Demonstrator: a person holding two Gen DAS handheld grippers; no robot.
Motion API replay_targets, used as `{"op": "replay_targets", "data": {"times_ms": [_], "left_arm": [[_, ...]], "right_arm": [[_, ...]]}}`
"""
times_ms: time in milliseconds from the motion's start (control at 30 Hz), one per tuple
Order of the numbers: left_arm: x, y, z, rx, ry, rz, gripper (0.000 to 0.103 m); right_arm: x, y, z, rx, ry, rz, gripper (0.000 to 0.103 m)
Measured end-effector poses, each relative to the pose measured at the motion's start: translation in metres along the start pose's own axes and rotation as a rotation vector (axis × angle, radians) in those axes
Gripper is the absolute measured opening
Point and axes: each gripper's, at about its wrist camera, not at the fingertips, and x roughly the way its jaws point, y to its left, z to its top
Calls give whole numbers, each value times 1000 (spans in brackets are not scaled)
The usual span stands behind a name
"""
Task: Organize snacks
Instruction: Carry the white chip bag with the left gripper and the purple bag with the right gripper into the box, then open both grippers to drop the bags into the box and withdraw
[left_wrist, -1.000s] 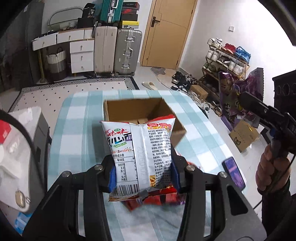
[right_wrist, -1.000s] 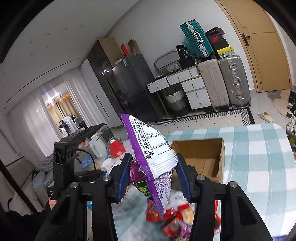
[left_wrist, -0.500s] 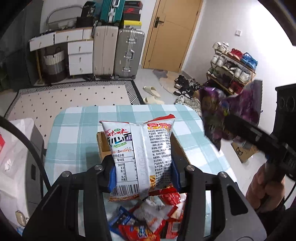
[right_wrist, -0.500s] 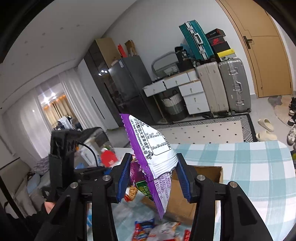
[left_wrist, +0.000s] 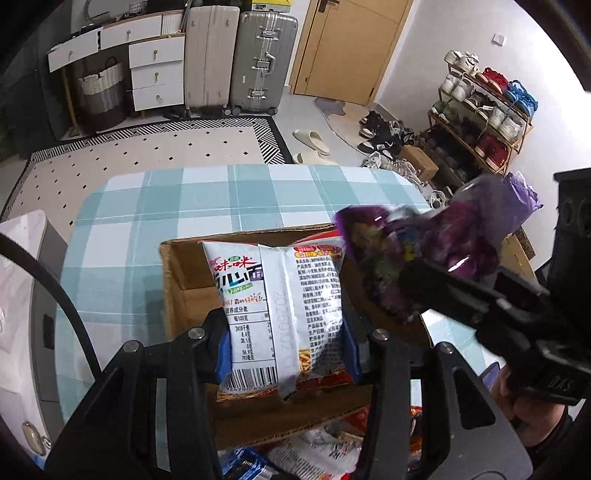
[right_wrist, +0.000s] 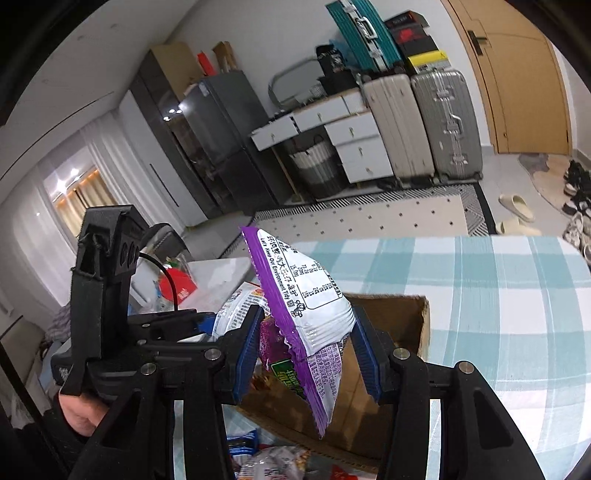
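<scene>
Left wrist view looks steeply down, close above the open brown cardboard box (left_wrist: 184, 295); right wrist view faces it obliquely; both share the teal-checked bench (right_wrist: 498, 295).

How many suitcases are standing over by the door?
2 standing on the floor: a beige suitcase beside the white drawers, and a silver suitcase between it and the door. A teal one lies stacked higher up; others may be hidden.
</scene>
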Motion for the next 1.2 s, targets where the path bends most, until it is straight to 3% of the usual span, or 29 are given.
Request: {"op": "replay_targets", "data": {"times_ms": [367, 633, 767, 933, 1200], "left_arm": [[50, 19, -5, -47, 50, 3, 43], [61, 27, -5, -65, 70, 7, 47], [53, 30, -4, -78, 48, 32, 70], [30, 25, -6, -68, 3, 60, 71], [-23, 7, -24, -33, -75, 100, 79]], "right_arm": [[30, -26, -20, 57, 63, -48, 48], [36, -30, -30, 58, 96, -52, 49], [35, -28, -33, 53, 102, -57, 53], [24, -22, -32, 27, 88, -62, 58], [-22, -4, -26, -3, -10, -59, 70]]}}
